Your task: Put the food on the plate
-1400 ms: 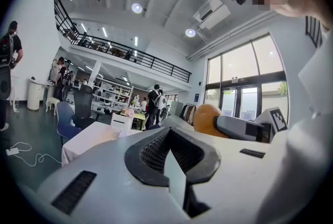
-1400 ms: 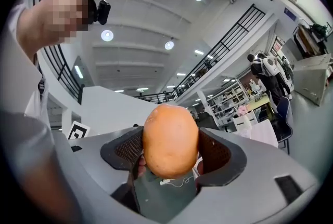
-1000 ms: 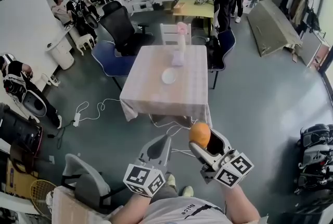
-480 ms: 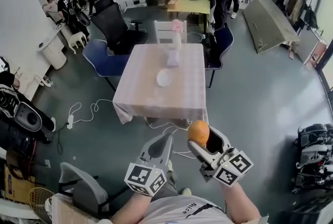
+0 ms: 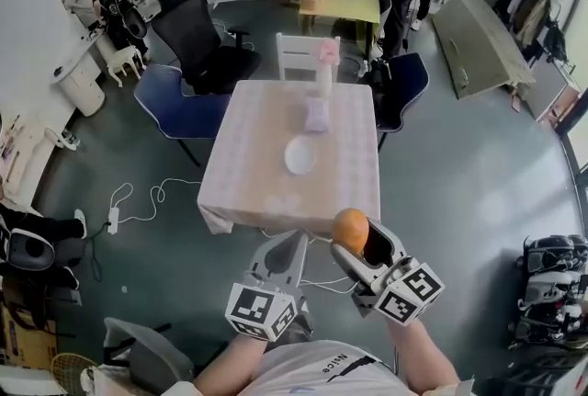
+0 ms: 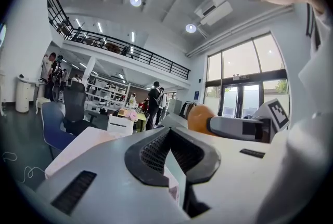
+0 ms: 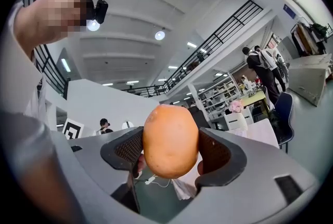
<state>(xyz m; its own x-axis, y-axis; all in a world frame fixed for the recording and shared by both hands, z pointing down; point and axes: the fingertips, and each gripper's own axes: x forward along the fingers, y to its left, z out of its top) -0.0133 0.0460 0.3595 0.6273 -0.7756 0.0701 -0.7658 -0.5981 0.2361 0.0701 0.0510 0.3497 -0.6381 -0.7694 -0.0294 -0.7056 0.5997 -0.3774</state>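
Observation:
An orange, egg-shaped piece of food (image 5: 351,231) (image 7: 170,141) is held between the jaws of my right gripper (image 5: 360,243) (image 7: 171,150), which is shut on it in the air short of the table. The same food (image 6: 200,119) shows beside the right gripper in the left gripper view. My left gripper (image 5: 283,254) (image 6: 174,153) hangs next to it, jaws together and holding nothing. A small white plate (image 5: 300,154) lies near the middle of the cloth-covered table (image 5: 253,174), well ahead of both grippers.
A vase with pink flowers (image 5: 324,63) and a small box (image 5: 316,116) stand on the table's far half. A white chair (image 5: 307,56), a blue chair (image 5: 175,109) and a dark chair (image 5: 401,86) ring the table. Cables (image 5: 142,199) trail on the floor at left.
The table has drawn nearer and lower in the head view as I walk toward it. Both grippers keep their pose, the right one still carrying the food.

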